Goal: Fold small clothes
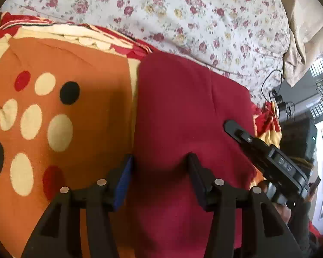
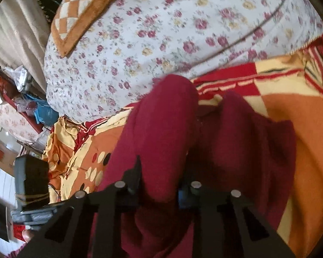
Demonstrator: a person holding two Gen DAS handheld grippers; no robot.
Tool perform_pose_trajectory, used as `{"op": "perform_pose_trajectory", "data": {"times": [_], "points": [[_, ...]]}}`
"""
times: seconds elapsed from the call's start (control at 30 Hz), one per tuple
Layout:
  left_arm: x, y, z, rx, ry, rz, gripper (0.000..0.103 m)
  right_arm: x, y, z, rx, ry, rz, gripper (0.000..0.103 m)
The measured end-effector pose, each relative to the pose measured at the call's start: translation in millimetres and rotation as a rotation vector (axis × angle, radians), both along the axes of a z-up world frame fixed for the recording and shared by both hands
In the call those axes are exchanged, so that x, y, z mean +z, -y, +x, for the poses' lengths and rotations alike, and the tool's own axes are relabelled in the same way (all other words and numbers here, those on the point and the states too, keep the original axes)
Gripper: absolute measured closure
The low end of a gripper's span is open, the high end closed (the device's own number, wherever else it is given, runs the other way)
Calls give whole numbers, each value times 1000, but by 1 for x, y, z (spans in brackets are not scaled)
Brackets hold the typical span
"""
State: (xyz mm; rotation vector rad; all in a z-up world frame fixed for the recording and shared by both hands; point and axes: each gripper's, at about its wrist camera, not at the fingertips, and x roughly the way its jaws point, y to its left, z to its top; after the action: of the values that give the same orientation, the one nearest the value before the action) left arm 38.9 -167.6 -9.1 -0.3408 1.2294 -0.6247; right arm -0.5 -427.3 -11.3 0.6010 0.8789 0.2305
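**Maroon knit bunched up on the blanket, right side clamped**

While the left hand-held gripper [image 1: 159,161] hangs over the cloth with its jaws apart and nothing pinched between them, the right hand-held gripper [image 2: 159,176] has its jaws closed onto a fold of the maroon garment [image 1: 183,107]. From the right wrist view you can see the fabric squeezed up between the two fingers and rising in a thick hump in front of them.

So about the garment itself: it's a deep maroon, soft and fuzzy looking, like fleece or a fine knit, no print on it. In the left wrist view it lies mostly flat with a fairly straight left edge and a long soft crease running down the middle. In the right wrist view it looks way more rumpled, with two rounded lobes and a dark valley between them. Can't tell what kind of garment it is from these shots.

It sits on an orange blanket [image 1: 64,64] with cream, red and black dots and red-and-cream striped edging. That blanket lies on a bed covered in a white floral sheet [image 1: 183,10]. A checkered orange cushion [image 2: 84,10] rests further back on the sheet, well apart from the garment.
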Motion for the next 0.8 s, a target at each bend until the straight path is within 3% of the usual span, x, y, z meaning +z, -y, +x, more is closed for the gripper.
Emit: {"op": "perform_pose_trajectory", "data": {"times": [0.1,0.13,0.2,0.27,0.4,0.47,0.53,0.6,0.7,0.8], "points": [[27,9,-18,-54,100,13,73,20,6,-9,-2,47,0,81],[34,12,-22,-69,112,6,78,29,10,-13,-5,66,1,81],[47,16,-30,-108,116,-45,78,44,22,-20,-12,95,5,81],[49,26,-34,-125,127,-26,78,51,36,-25,-18,84,-9,81],[25,48,-34,-139,89,60,78,25,52,-17,-85,-54,-171,81],[14,55,-37,-141,88,105,78,-1,57,-11,-101,-120,-172,81],[19,56,-43,-151,120,126,78,-4,62,-14,-130,-114,-143,70],[23,57,-45,-156,134,140,78,11,68,-22,-166,-109,-152,55],[22,56,-45,-156,134,143,78,43,61,-39,-163,-39,-223,55],[22,56,-46,-149,141,146,75,66,32,-55,-33,25,-251,55]]}}
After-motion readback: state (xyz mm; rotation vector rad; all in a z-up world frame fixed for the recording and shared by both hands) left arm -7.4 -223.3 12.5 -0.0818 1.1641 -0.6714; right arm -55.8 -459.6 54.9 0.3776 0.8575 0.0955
